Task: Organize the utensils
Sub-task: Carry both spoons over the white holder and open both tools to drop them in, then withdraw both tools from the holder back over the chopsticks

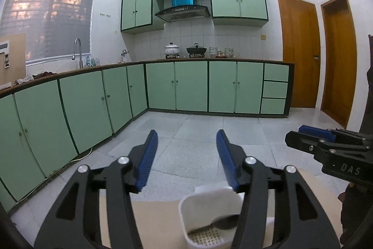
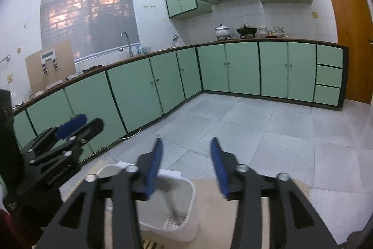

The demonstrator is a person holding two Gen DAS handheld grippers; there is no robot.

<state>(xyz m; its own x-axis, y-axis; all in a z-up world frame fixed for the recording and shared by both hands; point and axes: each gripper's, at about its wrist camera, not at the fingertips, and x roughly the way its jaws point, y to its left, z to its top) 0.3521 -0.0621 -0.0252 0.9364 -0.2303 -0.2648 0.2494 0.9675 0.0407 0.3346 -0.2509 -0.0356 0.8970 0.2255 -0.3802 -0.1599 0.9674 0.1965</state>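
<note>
A white utensil holder (image 1: 209,214) with a perforated bottom stands on a beige table (image 1: 158,221), below and between my left gripper's arms. A dark spoon bowl (image 1: 225,222) lies inside it. My left gripper (image 1: 186,160) is open and empty, raised above the holder. My right gripper (image 2: 186,169) is open and empty, above the same holder (image 2: 177,209), where a blurred grey utensil (image 2: 173,205) leans inside. Each gripper shows at the edge of the other's view: the right one (image 1: 326,146), the left one (image 2: 67,132).
Green base cabinets (image 1: 177,85) run along the left and back walls under a brown counter with a sink tap (image 1: 78,50), pots (image 1: 172,49) and bowls. Grey tiled floor (image 1: 198,132) lies beyond the table edge. Wooden doors (image 1: 300,50) stand at the right.
</note>
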